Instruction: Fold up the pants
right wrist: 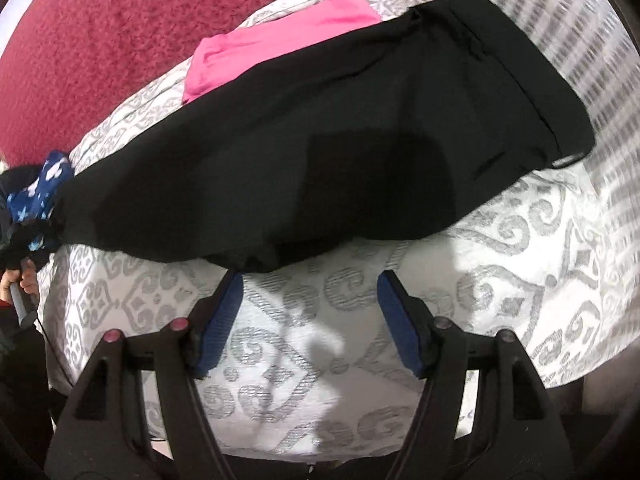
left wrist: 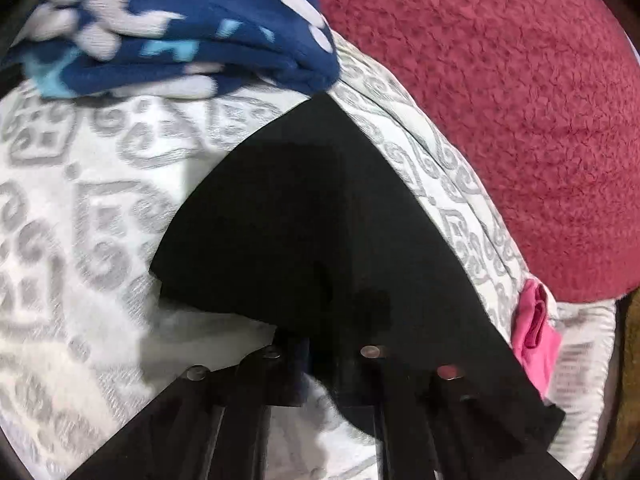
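Observation:
Black pants (right wrist: 320, 152) lie stretched across a white mattress with a grey pattern (right wrist: 304, 320), waistband at the far right. In the left wrist view the pants (left wrist: 304, 216) drape over my left gripper (left wrist: 320, 344), whose fingers are close together under the cloth and shut on its lower edge. My right gripper (right wrist: 310, 280) is open and empty, its blue pads (right wrist: 218, 320) just short of the pants' near edge.
A pink garment (right wrist: 272, 44) lies behind the pants, partly under them. A blue fleece with white shapes (left wrist: 180, 28) is heaped at the mattress end. A red fuzzy blanket (left wrist: 500, 100) lies beyond the mattress edge. A hand (right wrist: 20, 280) shows at the left.

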Demonstrator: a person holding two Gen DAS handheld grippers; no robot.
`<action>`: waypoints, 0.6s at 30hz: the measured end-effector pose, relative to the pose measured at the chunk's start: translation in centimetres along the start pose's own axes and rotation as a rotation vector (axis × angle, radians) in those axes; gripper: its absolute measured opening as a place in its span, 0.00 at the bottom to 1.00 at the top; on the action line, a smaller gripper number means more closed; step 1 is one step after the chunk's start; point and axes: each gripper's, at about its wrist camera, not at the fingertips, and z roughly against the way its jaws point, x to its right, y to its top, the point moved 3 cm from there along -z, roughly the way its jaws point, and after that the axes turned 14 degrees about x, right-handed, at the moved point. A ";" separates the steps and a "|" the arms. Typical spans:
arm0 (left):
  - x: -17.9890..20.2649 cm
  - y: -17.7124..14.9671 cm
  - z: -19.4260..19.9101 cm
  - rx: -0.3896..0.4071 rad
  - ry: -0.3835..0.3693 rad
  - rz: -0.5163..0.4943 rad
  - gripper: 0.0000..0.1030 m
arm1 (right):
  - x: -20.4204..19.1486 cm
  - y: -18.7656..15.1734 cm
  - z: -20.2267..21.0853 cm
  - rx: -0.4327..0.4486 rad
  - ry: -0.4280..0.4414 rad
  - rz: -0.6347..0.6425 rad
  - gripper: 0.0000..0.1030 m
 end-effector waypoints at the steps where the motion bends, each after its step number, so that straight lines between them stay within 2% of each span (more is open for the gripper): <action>1: 0.2 0.3 0.2 0.014 -0.015 0.005 0.06 | -0.1 0.0 -0.1 -0.001 -0.009 0.007 0.68; 6: 2.8 1.7 2.4 0.102 -0.065 -0.074 0.06 | -2.6 -1.0 -1.6 -0.026 0.010 0.089 0.68; 8: 4.0 2.1 3.1 0.128 -0.067 -0.113 0.06 | -3.8 -0.9 -2.5 -0.001 -0.012 0.122 0.69; 11: 4.7 2.7 3.8 0.147 -0.073 -0.134 0.05 | -4.5 0.0 -4.1 0.042 -0.058 0.096 0.69; 12: 4.6 2.8 4.0 0.149 -0.077 -0.131 0.05 | -4.6 0.6 -4.7 0.069 -0.082 0.094 0.65; 13: 4.5 2.8 4.0 0.150 -0.080 -0.128 0.05 | -4.7 0.8 -5.0 0.075 -0.082 0.090 0.36; 14: 4.4 2.8 4.0 0.149 -0.082 -0.123 0.05 | -4.7 1.1 -5.2 0.057 -0.024 0.042 0.14; 15: 4.4 2.7 4.0 0.148 -0.080 -0.121 0.05 | -4.5 1.4 -4.9 0.062 -0.013 -0.013 0.08; 18: 3.8 2.7 4.3 0.141 -0.086 -0.133 0.04 | -4.6 2.1 -2.6 0.115 0.023 -0.058 0.07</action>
